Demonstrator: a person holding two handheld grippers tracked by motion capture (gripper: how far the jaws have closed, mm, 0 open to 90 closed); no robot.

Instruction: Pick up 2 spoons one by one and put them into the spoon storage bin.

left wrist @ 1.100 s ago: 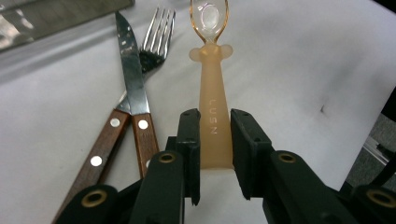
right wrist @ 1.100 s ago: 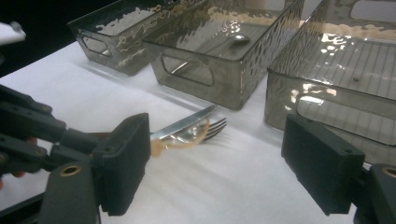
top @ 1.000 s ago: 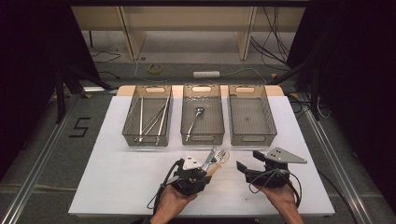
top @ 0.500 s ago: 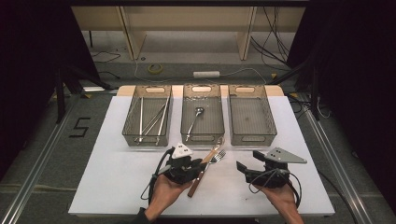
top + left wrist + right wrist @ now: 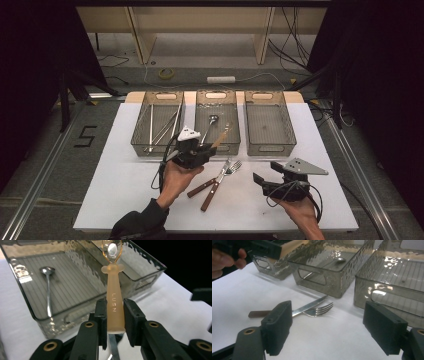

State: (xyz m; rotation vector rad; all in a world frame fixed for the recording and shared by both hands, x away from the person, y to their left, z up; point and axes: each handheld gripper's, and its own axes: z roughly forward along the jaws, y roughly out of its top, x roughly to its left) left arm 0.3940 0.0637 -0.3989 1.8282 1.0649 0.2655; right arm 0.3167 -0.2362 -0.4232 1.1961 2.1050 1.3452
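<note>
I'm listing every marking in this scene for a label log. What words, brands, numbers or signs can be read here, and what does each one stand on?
"LUSN": raised letters running along the handle of the orange spoon, held between the jaws of the left gripper.
"5": a dark numeral on the grey floor, left of the table.
No readable text on the trays, the knife, the fork or the grippers.

Three trays [image 5: 264, 148] — two spoons [image 5: 114, 285], one knife [image 5: 215, 185], one fork [image 5: 231, 169].
</note>
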